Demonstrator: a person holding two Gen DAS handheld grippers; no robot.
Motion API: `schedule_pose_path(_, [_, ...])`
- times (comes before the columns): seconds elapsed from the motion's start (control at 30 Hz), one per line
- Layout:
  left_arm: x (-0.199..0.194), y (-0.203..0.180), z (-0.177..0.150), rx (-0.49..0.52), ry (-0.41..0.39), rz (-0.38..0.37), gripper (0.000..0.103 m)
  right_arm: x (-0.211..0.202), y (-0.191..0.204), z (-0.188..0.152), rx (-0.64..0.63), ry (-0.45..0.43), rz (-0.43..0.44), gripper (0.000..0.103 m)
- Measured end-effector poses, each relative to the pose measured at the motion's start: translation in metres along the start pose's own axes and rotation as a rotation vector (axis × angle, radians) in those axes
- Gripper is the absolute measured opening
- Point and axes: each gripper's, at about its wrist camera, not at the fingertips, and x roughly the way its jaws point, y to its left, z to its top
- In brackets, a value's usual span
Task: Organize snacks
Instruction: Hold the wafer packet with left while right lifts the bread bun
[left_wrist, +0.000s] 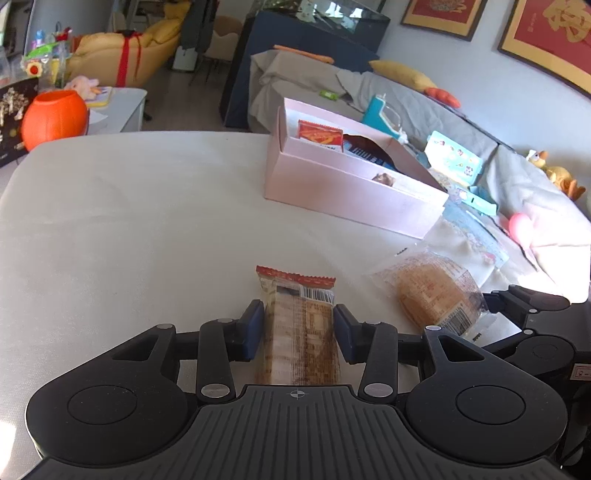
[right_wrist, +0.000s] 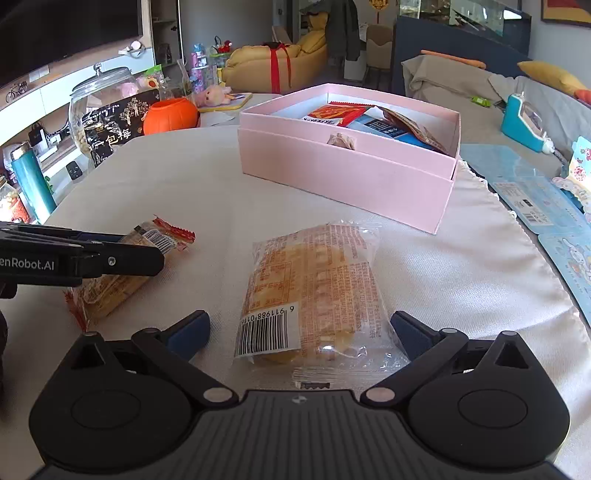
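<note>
Nearest to the right camera, the right hand-held gripper (right_wrist: 299, 332) stands spread as wide as it goes, blue pads either side of the clear-wrapped bread pack (right_wrist: 314, 291) and clear of the wrapper, so nothing is held there yet. Over on the left, the left hand-held gripper (left_wrist: 299, 328) is further along: its pads sit against both long sides of the red-edged biscuit pack (left_wrist: 297, 325), and it looks clamped on it, the pack apparently resting on the cloth-covered bench (left_wrist: 147, 221). Both snacks lie on the near part of the bench, the biscuit pack left of the bread. Far and to the right sits the open pink box (right_wrist: 343, 173), already holding several packets, and that reads as the destination. For the right side, the sound move would be to close gently across the middle of the bread, since the soft loaf will squash and the loose film could slip if only the wrapper edge is pinched. For the left, lift straight up before swinging toward the box, and keep the two tools from crossing, because they work close together.
</note>
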Motion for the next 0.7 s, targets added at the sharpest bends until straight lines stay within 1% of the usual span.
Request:
schedule_pose_path(0.13, [0.002,-0.010,0.001,0.040,0.010,0.044,0.046,0.000,-0.001,0.000,0.004,-0.003,0.000,0.103])
schedule_pose_path(0.23, [0.003,-0.013,0.002,0.062,0.016,0.058,0.046,0.000,-0.001,-0.001,0.005,-0.004,-0.002,0.103])
schedule_pose_path(0.53, [0.001,-0.007,-0.001,0.047,0.002,0.031,0.046,-0.001,-0.001,-0.001,0.007,-0.005,0.000,0.103])
schedule_pose_path(0.7, [-0.003,-0.007,-0.001,0.034,0.022,0.033,0.045,-0.003,-0.004,-0.001,0.017,-0.007,0.009,0.103])
